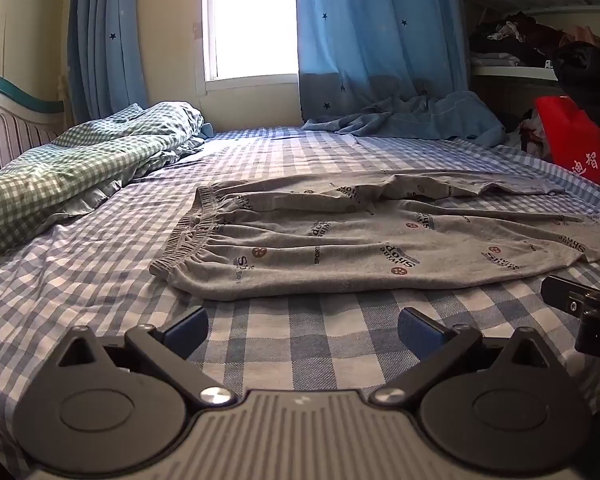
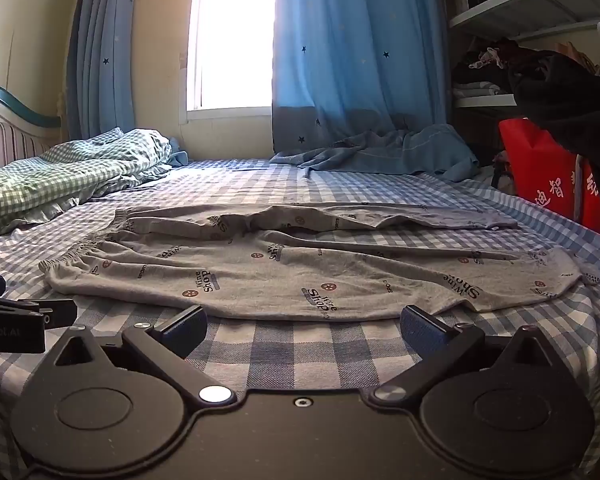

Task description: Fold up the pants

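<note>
A green checked quilt is bunched at the far left of the blue checked bed. The left gripper hovers near the edge, fingers spread wide, holding nothing. Grey printed pants lie flat mid-bed, waistband left, legs right. The right gripper is likewise wide open and empty. A red bag stands far right.

You see daylight entering through the far window, which is blown out to white glare in both views. The near bedsheet lies dimmer, in soft shadow. Fisheye distortion bends the edges, the corners darken to black, and focus stays fairly sharp throughout.
</note>
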`<state>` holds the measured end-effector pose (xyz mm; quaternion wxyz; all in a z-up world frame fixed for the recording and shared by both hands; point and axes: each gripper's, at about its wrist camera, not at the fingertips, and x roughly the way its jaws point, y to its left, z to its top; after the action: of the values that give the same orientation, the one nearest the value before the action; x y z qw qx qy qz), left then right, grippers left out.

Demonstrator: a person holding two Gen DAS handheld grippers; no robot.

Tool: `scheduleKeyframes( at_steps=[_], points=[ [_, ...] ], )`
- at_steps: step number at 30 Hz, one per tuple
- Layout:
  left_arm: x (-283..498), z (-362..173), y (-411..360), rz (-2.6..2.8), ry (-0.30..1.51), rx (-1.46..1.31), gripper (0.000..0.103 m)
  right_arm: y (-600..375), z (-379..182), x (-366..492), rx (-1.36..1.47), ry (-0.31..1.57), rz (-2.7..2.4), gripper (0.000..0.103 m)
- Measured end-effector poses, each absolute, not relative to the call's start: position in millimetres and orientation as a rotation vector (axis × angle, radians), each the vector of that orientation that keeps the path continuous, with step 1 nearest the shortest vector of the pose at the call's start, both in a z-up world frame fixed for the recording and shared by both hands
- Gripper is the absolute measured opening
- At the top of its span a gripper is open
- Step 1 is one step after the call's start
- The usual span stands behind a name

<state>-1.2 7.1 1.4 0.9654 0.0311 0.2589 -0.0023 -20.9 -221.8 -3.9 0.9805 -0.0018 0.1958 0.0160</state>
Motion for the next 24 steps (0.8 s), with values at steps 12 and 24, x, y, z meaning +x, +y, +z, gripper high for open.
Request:
scheduleKeyframes(
  at_steps=[12, 24],
  points=[
    [-0.6, 0.3, 6.9, -0.006, 0.522, 0.063, 0.103, -221.2, -4.3, -20.2, -0.005, 0.395, 0.032, 0.102],
    [-0.5, -0.5, 7.1, -0.003, 0.522, 0.062, 0.103, -220.8, -3.3, -22.4, -0.007, 0.397, 0.033, 0.102]
  ],
)
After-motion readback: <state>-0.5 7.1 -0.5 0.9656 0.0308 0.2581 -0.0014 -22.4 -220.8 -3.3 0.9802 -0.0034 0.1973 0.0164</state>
